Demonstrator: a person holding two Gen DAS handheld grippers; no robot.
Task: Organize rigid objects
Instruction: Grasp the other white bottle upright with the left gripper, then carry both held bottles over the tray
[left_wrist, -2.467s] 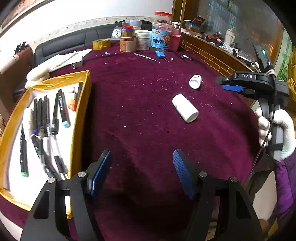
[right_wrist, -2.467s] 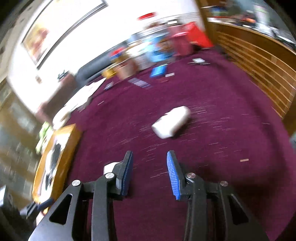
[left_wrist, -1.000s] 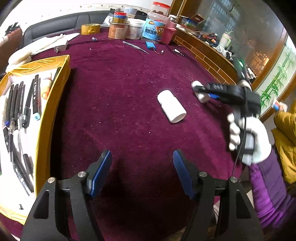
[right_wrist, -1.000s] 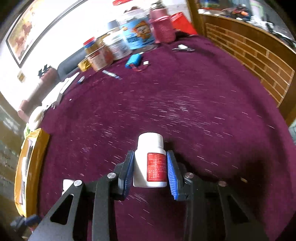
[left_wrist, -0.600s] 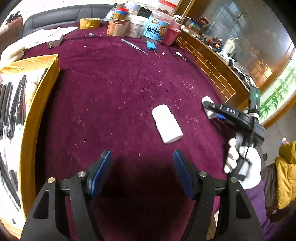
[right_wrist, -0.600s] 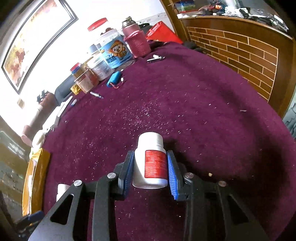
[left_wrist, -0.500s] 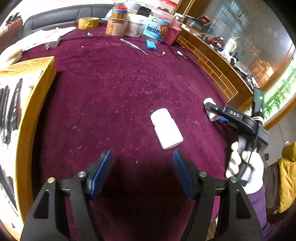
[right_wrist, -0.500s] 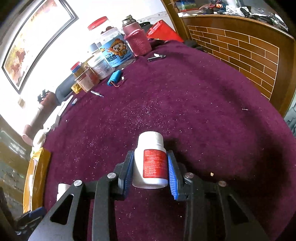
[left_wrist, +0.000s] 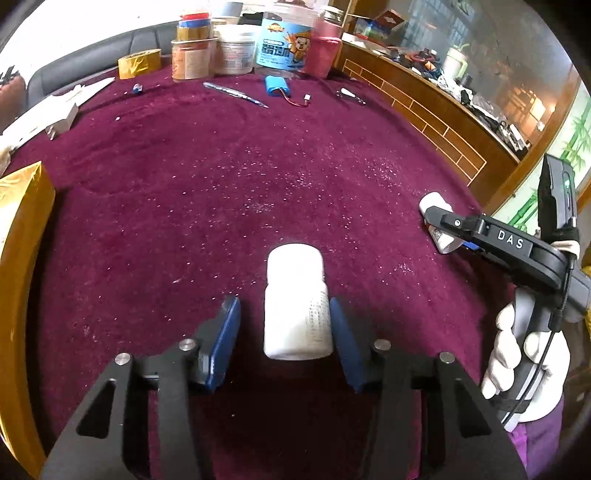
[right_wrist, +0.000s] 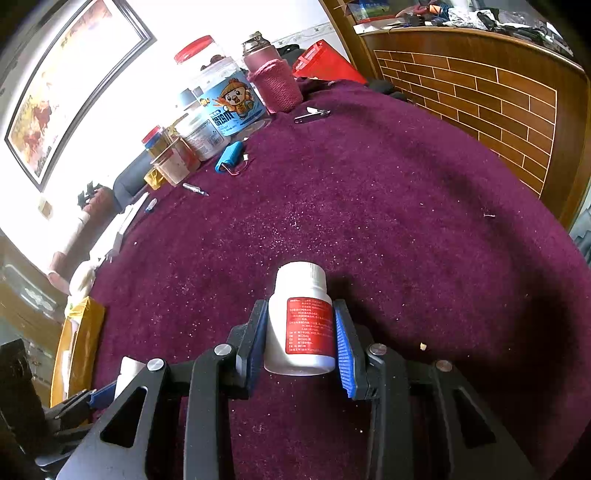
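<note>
A plain white bottle (left_wrist: 295, 306) lies on the maroon cloth, cap pointing away, between the jaws of my left gripper (left_wrist: 282, 306). Those jaws are closing. The right pad sits against the bottle's side, while a gap still shows at the left pad. My right gripper (right_wrist: 300, 306) is shut on a smaller white bottle with a red label (right_wrist: 304, 325), its cap pointing away from the camera. In the left wrist view that right gripper (left_wrist: 443, 229) is at the right edge, held by a white-gloved hand (left_wrist: 517, 354), with its small bottle (left_wrist: 434, 201) showing at the tips.
A yellow tray (left_wrist: 22, 221) stands at the left edge. At the back are jars and tubs (left_wrist: 236, 51), a tape roll (left_wrist: 139, 63), a blue battery pack (left_wrist: 277, 85) and a pen (left_wrist: 236, 94). A wooden brick-pattern ledge (left_wrist: 424, 107) bounds the right side.
My left gripper moved forward to the lying white bottle, which now sits between its jaws, and the jaws have narrowed. The right gripper kept its bottle and hardly shifted.
</note>
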